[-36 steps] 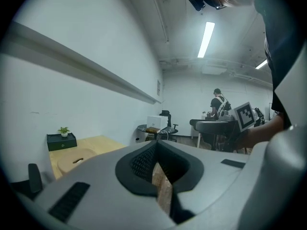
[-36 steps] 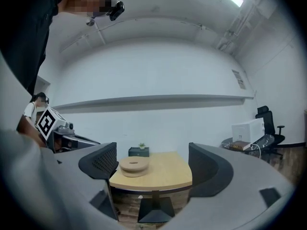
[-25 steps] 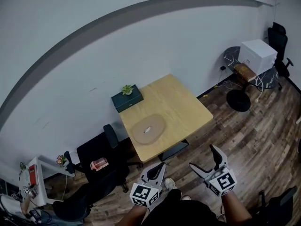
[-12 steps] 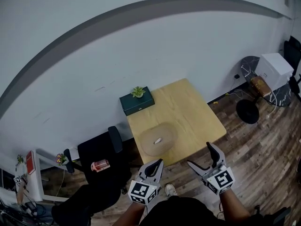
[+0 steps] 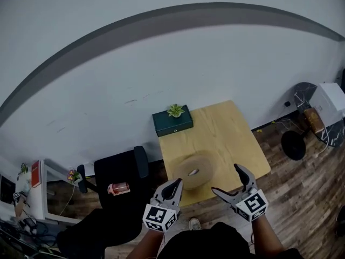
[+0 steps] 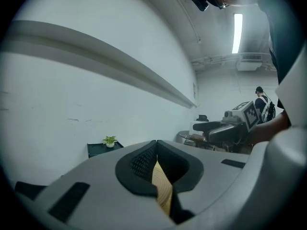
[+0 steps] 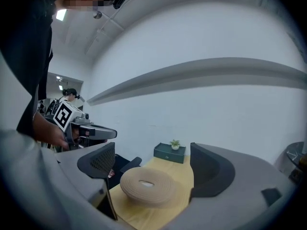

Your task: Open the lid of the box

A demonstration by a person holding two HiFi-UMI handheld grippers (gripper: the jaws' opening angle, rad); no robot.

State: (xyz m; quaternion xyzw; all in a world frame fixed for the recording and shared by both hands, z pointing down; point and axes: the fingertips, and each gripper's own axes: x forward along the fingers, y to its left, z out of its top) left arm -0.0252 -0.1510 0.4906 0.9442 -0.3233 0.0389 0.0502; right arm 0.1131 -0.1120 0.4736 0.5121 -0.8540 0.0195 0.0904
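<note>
Both grippers hang empty, well short of the box (image 5: 172, 124) at the far left corner of the table (image 5: 237, 139), lid unopened: left gripper (image 5: 173, 186) pressed together, right gripper (image 5: 226, 179) spread, jaws just opening wider.

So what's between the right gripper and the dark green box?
A round tan piece lies on the wooden table between the right gripper and the dark green box. The rest is bare tabletop. The right gripper view shows it best.
</note>
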